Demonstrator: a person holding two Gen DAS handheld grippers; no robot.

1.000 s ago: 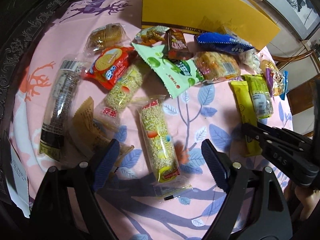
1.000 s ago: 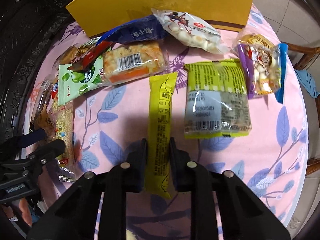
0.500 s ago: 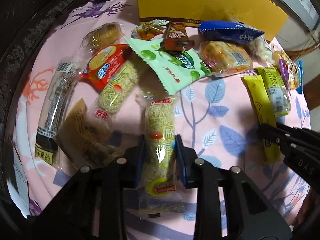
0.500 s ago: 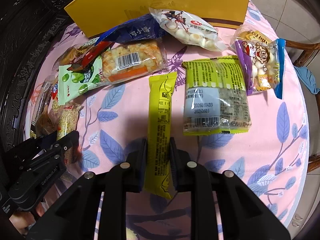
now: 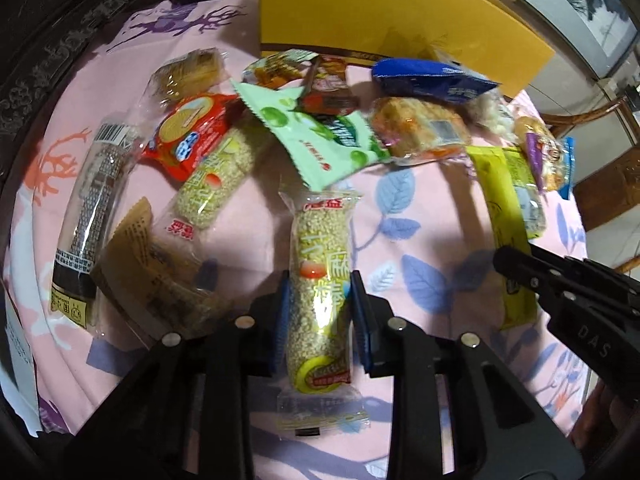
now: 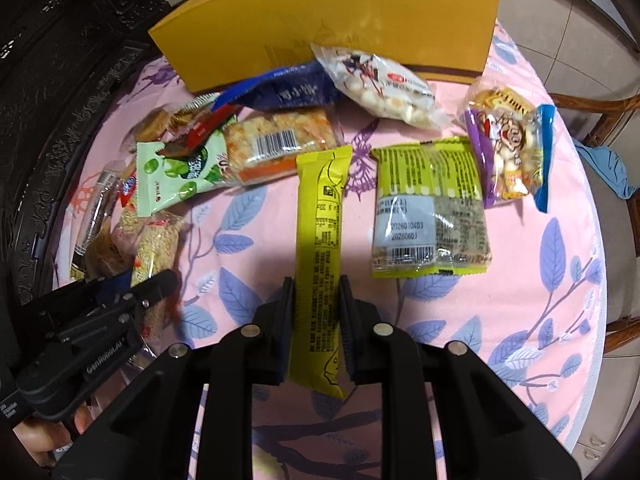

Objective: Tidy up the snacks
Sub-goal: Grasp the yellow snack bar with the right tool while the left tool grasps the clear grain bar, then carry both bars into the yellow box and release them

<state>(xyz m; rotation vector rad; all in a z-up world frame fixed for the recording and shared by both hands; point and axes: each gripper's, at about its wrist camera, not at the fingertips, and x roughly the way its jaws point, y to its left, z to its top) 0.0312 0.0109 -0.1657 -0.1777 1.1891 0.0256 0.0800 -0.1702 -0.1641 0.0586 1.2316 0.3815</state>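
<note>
Two grippers, each one holding a snack. My left gripper (image 5: 318, 312) has just been closing, and its blue pads now press both sides of the sesame stick packet (image 5: 320, 292), which lies on the pink tablecloth (image 6: 520, 288). My right gripper (image 6: 316, 320) is narrowed on the long yellow bar wrapper (image 6: 320, 240) (near its lower end). Just right of it lies a green packet (image 6: 430, 208). The yellow box (image 6: 332, 24) stands at the far edge. Free cloth I see mostly at the right, toward the round table edge.
</note>
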